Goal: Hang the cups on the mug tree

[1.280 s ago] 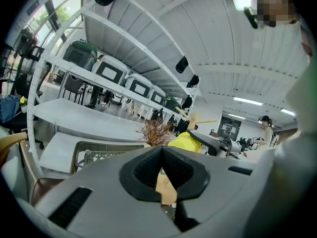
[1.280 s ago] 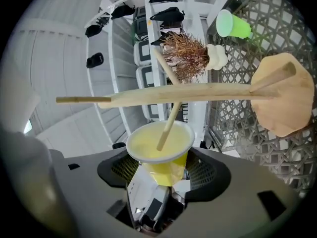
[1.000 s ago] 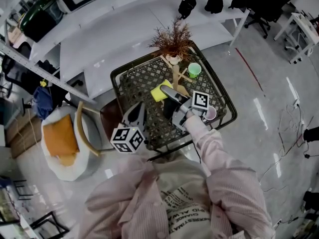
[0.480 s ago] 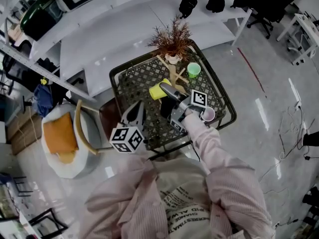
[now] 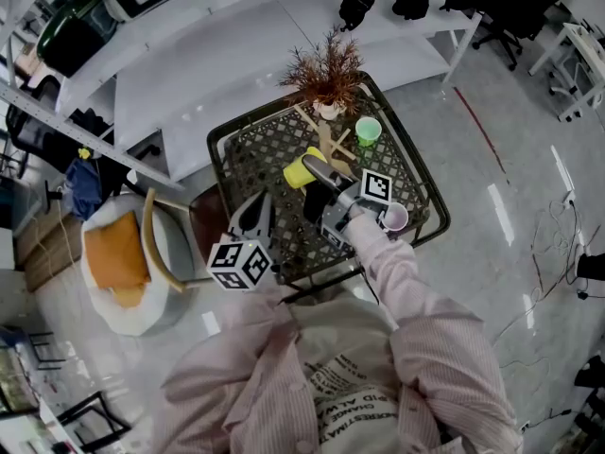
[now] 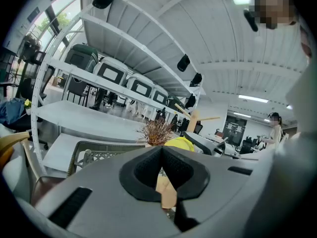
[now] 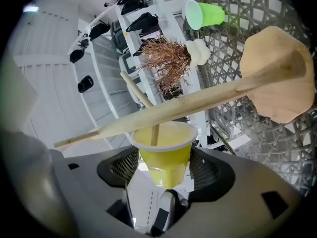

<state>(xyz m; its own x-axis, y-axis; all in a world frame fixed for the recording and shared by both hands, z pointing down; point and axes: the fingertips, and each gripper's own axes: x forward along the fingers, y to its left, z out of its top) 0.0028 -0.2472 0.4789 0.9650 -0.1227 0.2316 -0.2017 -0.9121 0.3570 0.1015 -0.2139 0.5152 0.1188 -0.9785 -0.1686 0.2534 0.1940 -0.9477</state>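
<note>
Cup, yel | R gripper clamps it, peg of tree in mouth | adv: slide on along peg, then release | L gripper closed, empty

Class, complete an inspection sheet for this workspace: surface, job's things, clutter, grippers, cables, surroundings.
Surface: dark lattice table.
Job's things: wooden mug tree; yellow cup with a peg in its mouth; green cup beside the tree, hanging or not unclear; pale cup near the table's edge.
Clutter: dried plant in a white vase.
Grippers: right gripper shut on yellow cup; left gripper shut, empty.
Cables: thin wires on floor.
Surroundings: white shelving; orange-cushioned chair.
</note>
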